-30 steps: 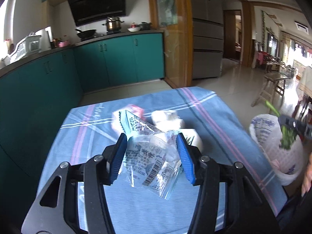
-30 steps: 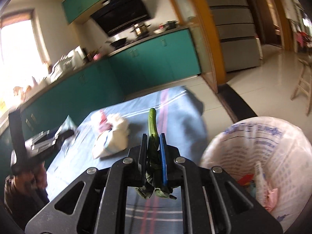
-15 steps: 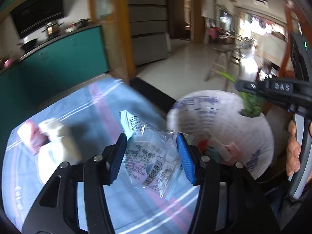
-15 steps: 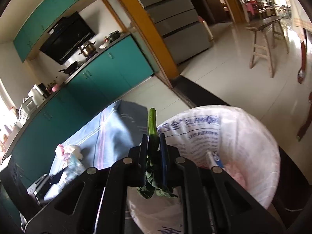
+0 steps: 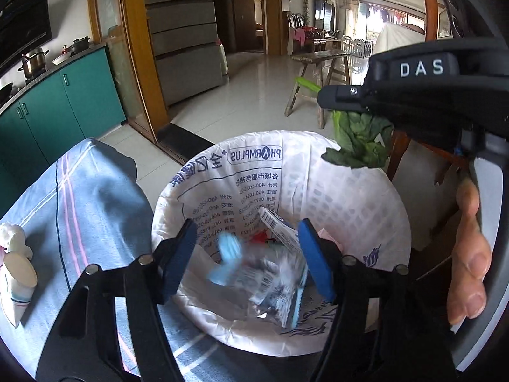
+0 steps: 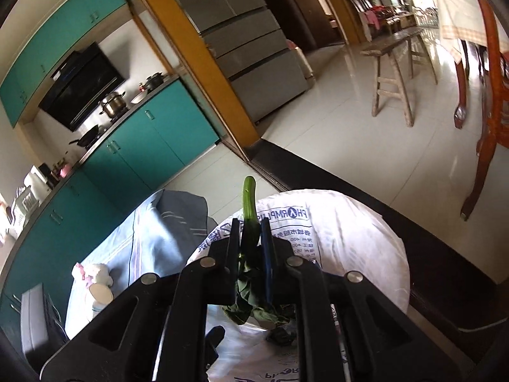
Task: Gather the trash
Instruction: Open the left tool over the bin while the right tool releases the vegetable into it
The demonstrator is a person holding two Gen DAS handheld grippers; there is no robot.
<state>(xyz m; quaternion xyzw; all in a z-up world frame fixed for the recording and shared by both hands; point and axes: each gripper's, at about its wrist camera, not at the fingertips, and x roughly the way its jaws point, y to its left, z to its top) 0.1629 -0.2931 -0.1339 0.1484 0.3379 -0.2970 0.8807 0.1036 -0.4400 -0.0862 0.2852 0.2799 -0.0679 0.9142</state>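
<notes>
A trash bin lined with a white printed bag (image 5: 359, 187) stands beside the table; it also shows in the right wrist view (image 6: 356, 238). My left gripper (image 5: 246, 254) is open above the bin's mouth. A clear plastic wrapper (image 5: 270, 283), blurred, is below its fingers inside the bin, free of them. My right gripper (image 6: 251, 251) is shut on a green vegetable stalk (image 6: 249, 203) with wilted leaves (image 5: 359, 140) and holds it over the bin's far rim. A paper cup (image 5: 17, 283) and crumpled tissue (image 5: 11, 232) lie on the blue tablecloth (image 5: 89, 210).
Teal kitchen cabinets (image 6: 152, 146) run along the left. A grey fridge (image 6: 251, 47) stands behind a wooden door frame. A wooden stool (image 6: 394, 73) and a red table leg (image 6: 483, 146) stand on the tiled floor to the right.
My left gripper has swung from the table to over the bin, opened, and let go of the plastic wrapper, which is falling in. My right gripper has moved over the bin with the stalk.
</notes>
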